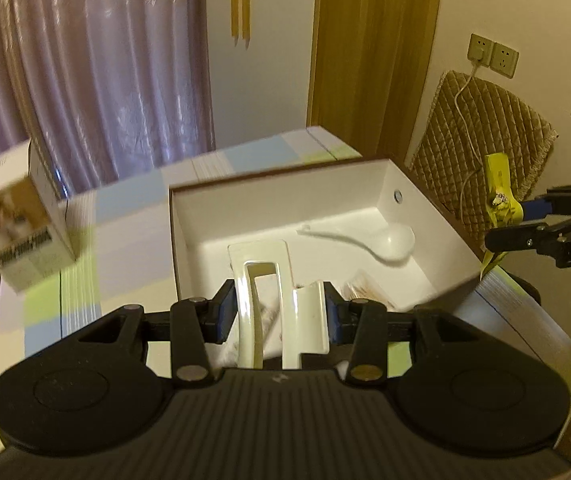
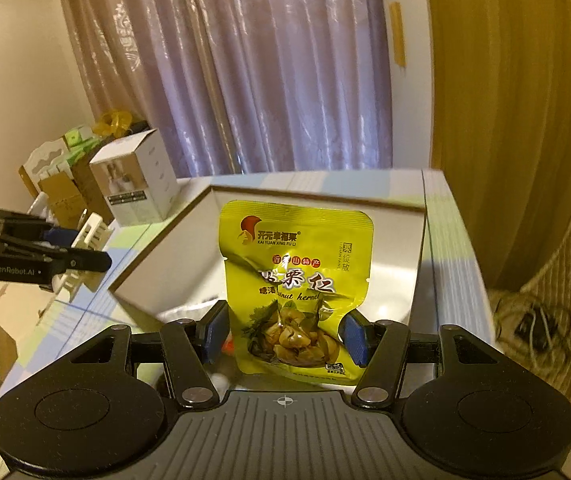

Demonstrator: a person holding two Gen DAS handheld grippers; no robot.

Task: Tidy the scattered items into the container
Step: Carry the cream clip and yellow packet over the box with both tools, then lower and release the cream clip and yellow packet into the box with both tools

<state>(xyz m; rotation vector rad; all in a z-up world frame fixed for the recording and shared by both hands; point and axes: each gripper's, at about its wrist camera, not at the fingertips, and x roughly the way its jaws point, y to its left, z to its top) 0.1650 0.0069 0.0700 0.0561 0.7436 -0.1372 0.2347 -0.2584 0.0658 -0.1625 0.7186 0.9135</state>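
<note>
Both claws are loaded over the white box (image 1: 389, 184) on the worktop (image 1: 245, 152) — the left claw (image 1: 281, 312) clamps a white hair clip (image 1: 261, 292) lengthwise above the near wall, while the right claw (image 2: 285, 332) pinches an upright yellow snack pouch (image 2: 297, 280) over the box's right edge — neither released yet.

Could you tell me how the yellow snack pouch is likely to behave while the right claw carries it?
The yellow snack pouch looks light and floppy: its film creases where the right claw pinches it. The glossy foil may be slippery, so it could slide.
</note>
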